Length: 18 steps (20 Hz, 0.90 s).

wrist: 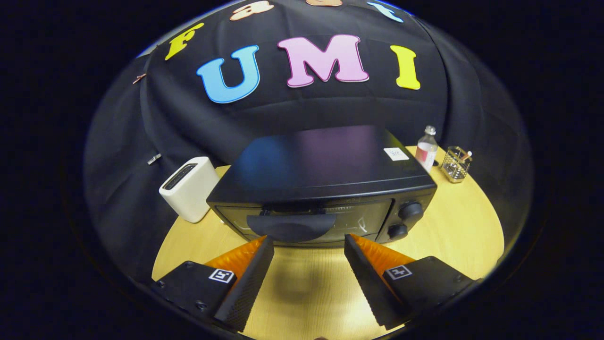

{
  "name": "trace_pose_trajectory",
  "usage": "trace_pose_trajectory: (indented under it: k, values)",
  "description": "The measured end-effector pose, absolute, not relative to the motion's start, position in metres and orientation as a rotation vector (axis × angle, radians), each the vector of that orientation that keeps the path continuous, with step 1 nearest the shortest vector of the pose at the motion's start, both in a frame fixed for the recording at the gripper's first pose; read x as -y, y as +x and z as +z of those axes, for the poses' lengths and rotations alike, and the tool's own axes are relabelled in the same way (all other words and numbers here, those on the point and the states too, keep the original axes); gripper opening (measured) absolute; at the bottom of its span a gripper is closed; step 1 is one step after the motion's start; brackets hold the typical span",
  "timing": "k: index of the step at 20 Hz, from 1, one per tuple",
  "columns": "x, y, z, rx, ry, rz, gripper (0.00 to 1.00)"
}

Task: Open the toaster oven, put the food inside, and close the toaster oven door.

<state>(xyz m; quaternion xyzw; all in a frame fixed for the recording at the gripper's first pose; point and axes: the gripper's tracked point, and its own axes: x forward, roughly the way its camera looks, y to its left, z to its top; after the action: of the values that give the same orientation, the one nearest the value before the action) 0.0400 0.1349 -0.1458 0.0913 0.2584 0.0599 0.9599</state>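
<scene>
Gripper (309, 242) held level above the table (453, 236), pointing straight at the front of the toaster oven (325, 182). Fingers spread wide, nothing between them but bare tabletop; nothing gripped. Both fingertips (266, 243) sit just short of the oven's lower front edge; contact cannot be told.

Left to right, relative to the gripper:

- Beyond the left finger and off to the left: a white toaster (188, 189), upright on the table, just beside the oven's left side, slot on top.
- Straight ahead: the toaster oven, black, door (302, 219) closed. Glass front with a broad dark handle (292, 225) across its upper part, lying ahead of the gap between the fingers, nearer the left one.
- Beyond the right fingertip: two round knobs (409, 210), one above the other, on the oven's right panel.
- On the oven's top, far right corner: a small white sticker (395, 154).
- Further right, behind the oven's right rear corner: a clear bottle (427, 148) with a pale cap, upright.
- Just right of the bottle: a small wire basket (455, 164) holding something too small to tell.

Black cloth wall behind everything.
</scene>
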Motion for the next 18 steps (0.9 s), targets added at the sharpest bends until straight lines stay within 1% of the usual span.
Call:
trace_pose_trajectory:
  k: [5,10,14,18]
  values:
    - [-0.113,0.007,-0.103,-0.421,0.169,0.119,0.99]
    - [-0.065,-0.010,-0.025,-0.219,0.115,0.030,0.99]
    - [-0.041,-0.029,0.027,-0.100,0.150,-0.033,0.99]
    - [-0.025,-0.040,0.039,-0.055,0.135,-0.074,0.99]
